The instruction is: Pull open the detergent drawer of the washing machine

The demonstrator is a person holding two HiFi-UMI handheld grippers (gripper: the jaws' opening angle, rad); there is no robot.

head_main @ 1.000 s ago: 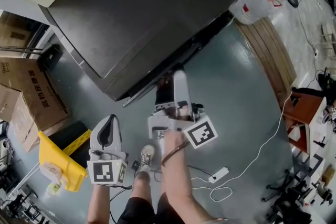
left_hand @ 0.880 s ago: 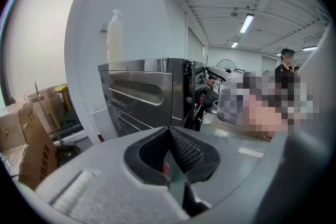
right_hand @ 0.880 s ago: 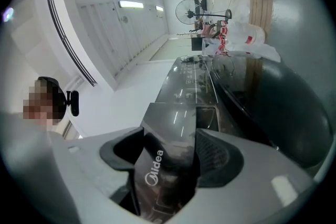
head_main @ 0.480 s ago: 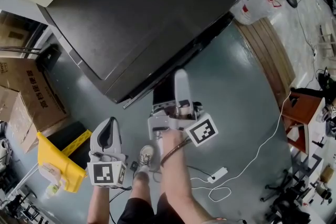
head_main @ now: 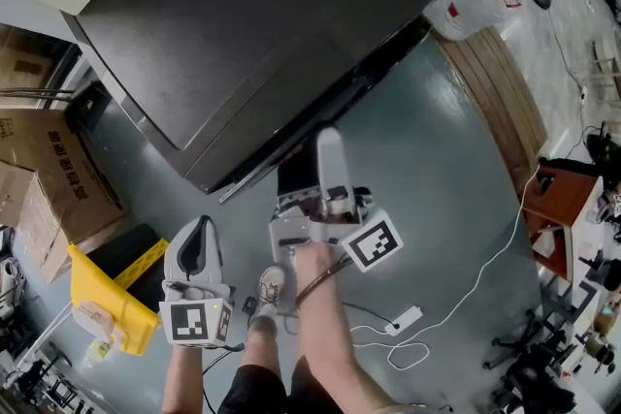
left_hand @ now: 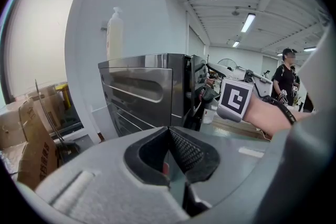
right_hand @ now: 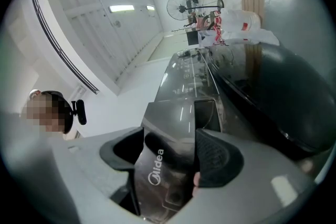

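Observation:
The dark grey washing machine [head_main: 262, 24] fills the top of the head view. Its detergent drawer [head_main: 296, 175] sticks out of the front panel toward me. My right gripper [head_main: 318, 155] is shut on the drawer's front. In the right gripper view the drawer front [right_hand: 160, 165], with its Midea logo, sits clamped between the two pads [right_hand: 218, 157], and the control panel [right_hand: 194, 73] and dark round door [right_hand: 283, 107] lie beyond. My left gripper [head_main: 199, 228] hangs lower left, away from the machine, shut and empty [left_hand: 169, 152].
Cardboard boxes [head_main: 49, 170] and a yellow object [head_main: 112, 296] stand at the left. A white power strip [head_main: 406, 320] with its cable lies on the floor at the right, near a wooden board [head_main: 495, 102] and a plastic bag [head_main: 466, 0]. My shoe [head_main: 272, 286] shows below.
The right gripper has drawn the drawer a little farther out of the machine front. The left gripper has stayed nearly still.

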